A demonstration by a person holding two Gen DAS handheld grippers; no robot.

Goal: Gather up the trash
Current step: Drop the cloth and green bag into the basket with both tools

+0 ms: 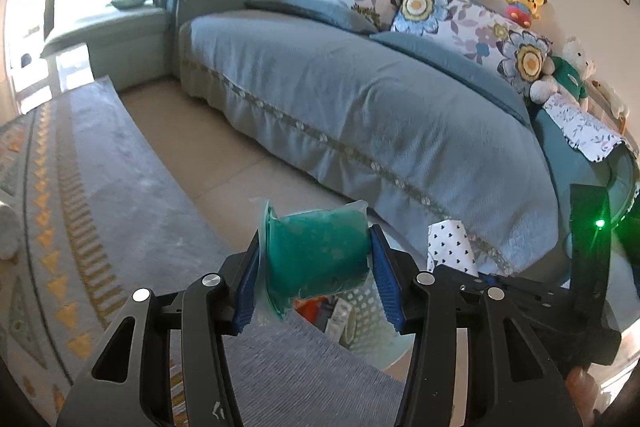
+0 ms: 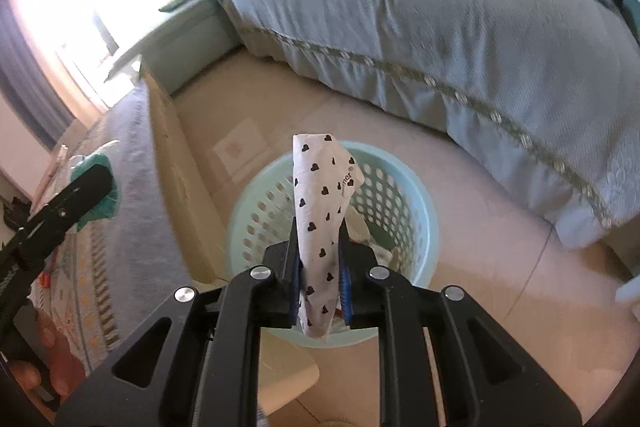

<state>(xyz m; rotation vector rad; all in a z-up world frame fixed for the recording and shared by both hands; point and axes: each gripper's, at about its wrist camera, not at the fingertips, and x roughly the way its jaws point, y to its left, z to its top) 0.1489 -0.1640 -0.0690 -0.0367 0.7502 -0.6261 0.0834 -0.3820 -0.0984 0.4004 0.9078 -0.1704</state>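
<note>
Sunlit and soft-furnished, the room has a long sofa under a quilted blue-grey cover [image 1: 360, 99] with floral cushions, a patterned grey rug [image 1: 100, 195] and pale floor tiles [image 2: 460, 219]. On the tiles stands a round pale-green perforated plastic basket [image 2: 416, 195] with wrappers already inside.

The left gripper [image 1: 316, 267] has its jaws clamped on a clear plastic packet with teal contents [image 1: 320, 251], held just above the basket's edge. It looks light and slick, its film crinkled and loose at the sealed rim, so a hold across the filled middle, as now, seems safer than one on the flap.

The right gripper [image 2: 320, 287] has its jaws clamped on a white paper wrapper printed with small black hearts [image 2: 320, 203], directly over the basket mouth. Folded into a limp cone, it is probably nearly weightless, crushable and not fragile; pinching its lower half keeps it from slipping. Both should fall freely once released.
</note>
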